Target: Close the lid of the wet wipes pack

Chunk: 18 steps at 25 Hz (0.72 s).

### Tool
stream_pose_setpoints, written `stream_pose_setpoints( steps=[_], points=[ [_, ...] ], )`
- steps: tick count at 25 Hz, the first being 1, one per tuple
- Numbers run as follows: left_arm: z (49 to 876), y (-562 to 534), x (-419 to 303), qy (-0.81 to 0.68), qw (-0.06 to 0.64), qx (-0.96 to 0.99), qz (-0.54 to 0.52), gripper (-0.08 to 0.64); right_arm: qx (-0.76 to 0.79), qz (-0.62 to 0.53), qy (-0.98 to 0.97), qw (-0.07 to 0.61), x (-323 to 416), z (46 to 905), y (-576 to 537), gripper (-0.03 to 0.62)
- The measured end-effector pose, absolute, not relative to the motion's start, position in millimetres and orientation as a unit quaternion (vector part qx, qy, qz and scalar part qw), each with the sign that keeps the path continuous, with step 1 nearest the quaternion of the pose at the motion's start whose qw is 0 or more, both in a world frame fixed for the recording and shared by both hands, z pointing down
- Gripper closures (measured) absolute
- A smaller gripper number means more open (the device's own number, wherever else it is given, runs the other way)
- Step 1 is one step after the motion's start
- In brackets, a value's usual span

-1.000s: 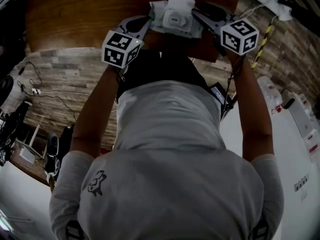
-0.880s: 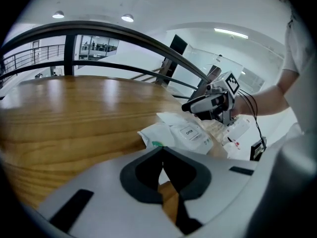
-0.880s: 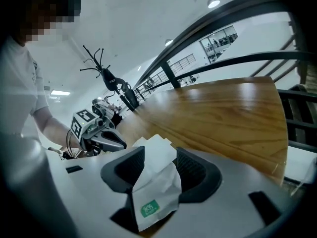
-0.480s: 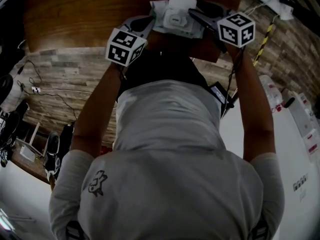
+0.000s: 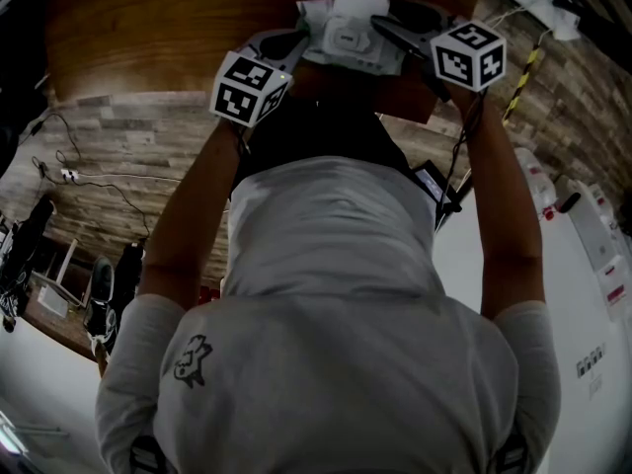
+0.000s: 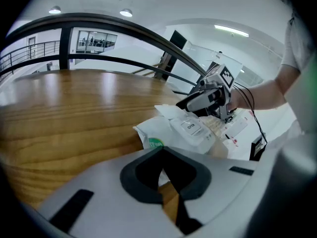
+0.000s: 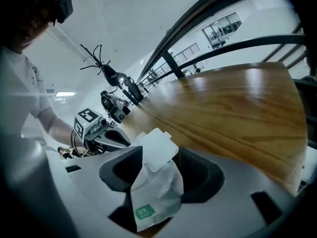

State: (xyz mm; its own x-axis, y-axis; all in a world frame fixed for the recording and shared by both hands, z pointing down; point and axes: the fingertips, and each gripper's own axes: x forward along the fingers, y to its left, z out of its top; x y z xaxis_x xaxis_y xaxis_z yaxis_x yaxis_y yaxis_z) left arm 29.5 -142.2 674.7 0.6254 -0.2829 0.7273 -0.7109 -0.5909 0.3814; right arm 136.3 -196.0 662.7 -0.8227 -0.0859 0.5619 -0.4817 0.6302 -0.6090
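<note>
Left gripper (image 6: 161, 150) pinches one end of the wet wipes pack (image 6: 190, 130), while the right gripper (image 7: 159, 155), its jaws having just been opening wide, straddles the other end without pressing. The pack lies at the edge of a glossy wooden table (image 6: 74, 113), with a dark curved railing (image 6: 124, 29) and a bright white hall (image 7: 124, 14) beyond.
</note>
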Motion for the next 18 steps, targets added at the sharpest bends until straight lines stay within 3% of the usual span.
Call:
stream_pose_setpoints(
  steps=[18],
  points=[
    [674,-140,26,-0.301,0.334,0.831,0.328,0.548,0.173,0.367,-0.885,0.228,128,618,-188,0.380]
  ],
)
